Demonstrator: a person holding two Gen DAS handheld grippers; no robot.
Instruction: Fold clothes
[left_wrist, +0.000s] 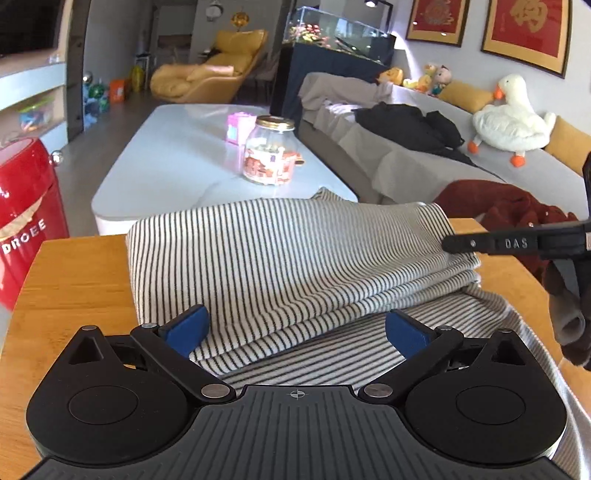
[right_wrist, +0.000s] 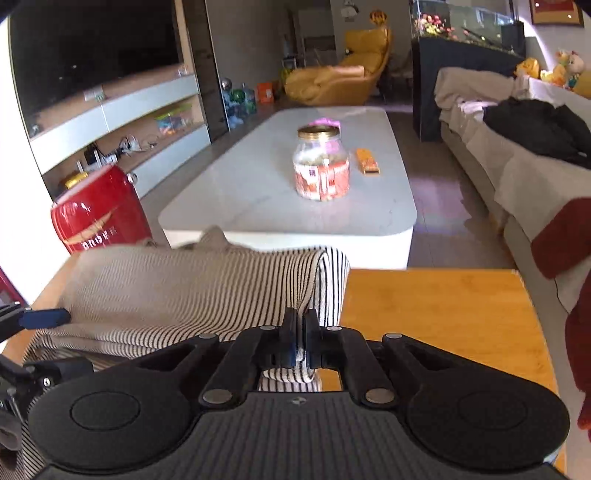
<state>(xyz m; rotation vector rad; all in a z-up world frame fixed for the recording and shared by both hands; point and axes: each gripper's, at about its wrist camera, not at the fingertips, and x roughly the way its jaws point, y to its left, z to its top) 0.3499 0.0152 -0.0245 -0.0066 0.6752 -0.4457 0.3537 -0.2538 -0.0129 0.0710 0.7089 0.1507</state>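
Shirt (left_wrist: 280, 258) lies on wood table (left_wrist: 74, 280), just before left gripper (left_wrist: 295, 332); jar (left_wrist: 269, 151) on low table (left_wrist: 177, 162) behind; sofa (left_wrist: 406, 162) to right.

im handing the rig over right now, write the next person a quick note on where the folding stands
Left gripper: open, hovering over the near edge of the striped shirt, holding nothing.
Right gripper: shut on the shirt's right edge, a bit of fabric pinched between its pads.
Shirt: on the wooden table, already folded into several layers, with a loose flap lying flat on the near side.
Red garment: off the far right of the table, untouched.
Done: the main folds on the shirt.
Left: probably tuck the loose flap, release, square up the stack, then take the red garment.
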